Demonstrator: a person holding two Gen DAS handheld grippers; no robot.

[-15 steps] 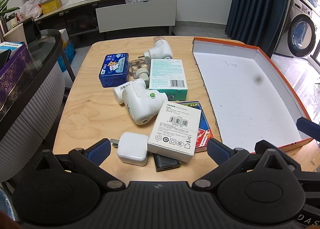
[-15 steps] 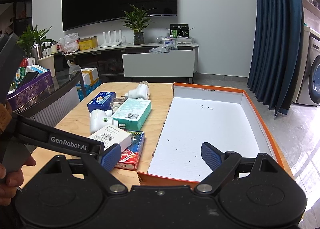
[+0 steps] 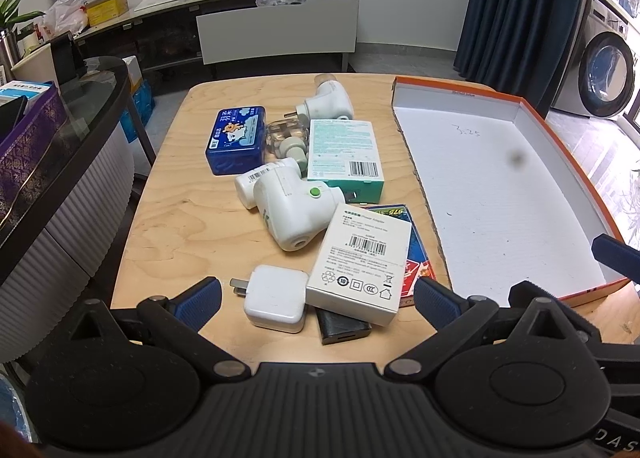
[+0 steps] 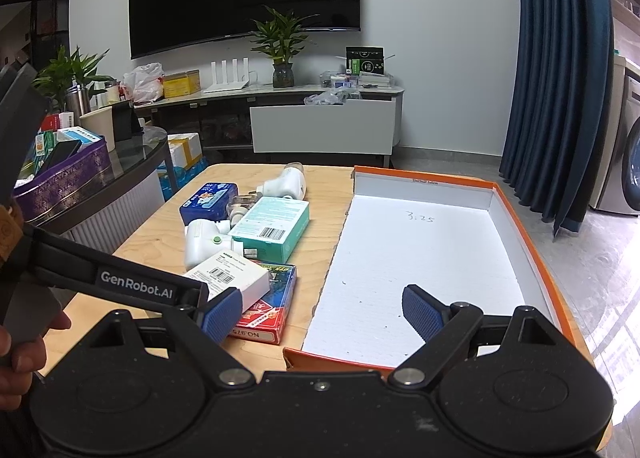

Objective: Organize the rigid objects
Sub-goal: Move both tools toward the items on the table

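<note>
1. Left tongs (image 3: 318, 300): released, blue pads spread wide and grasping nothing, hovering over the near edge of the bench (image 3: 180, 242).
2. Right tongs (image 4: 320, 312): released, pads wide apart and empty, above the near end of the tray (image 4: 532, 254).
3. Tray: orange rim, white floor, lying on the bench at 3 o'clock of the pile; nothing lies in it.
4. White charger (image 3: 276, 301): at 6 o'clock of the pile, between the left pads, prongs toward 9 o'clock, touching the white box (image 3: 362, 264).
5. White box: barcode up, resting partly on a red-and-blue card pack (image 3: 416, 258) and on a black block (image 3: 344, 328).
6. White plug-in device (image 3: 294, 212) with green button: at the pile's centre, just beside the white box at 11 o'clock of it.
7. Teal box (image 3: 346, 156): at 12 o'clock of the device; a clear bottle (image 3: 286, 138) lies between it and the blue tin (image 3: 236, 140).
8. Second white plug-in device (image 3: 326, 104): at the far end of the pile, 12 o'clock of the teal box.
</note>
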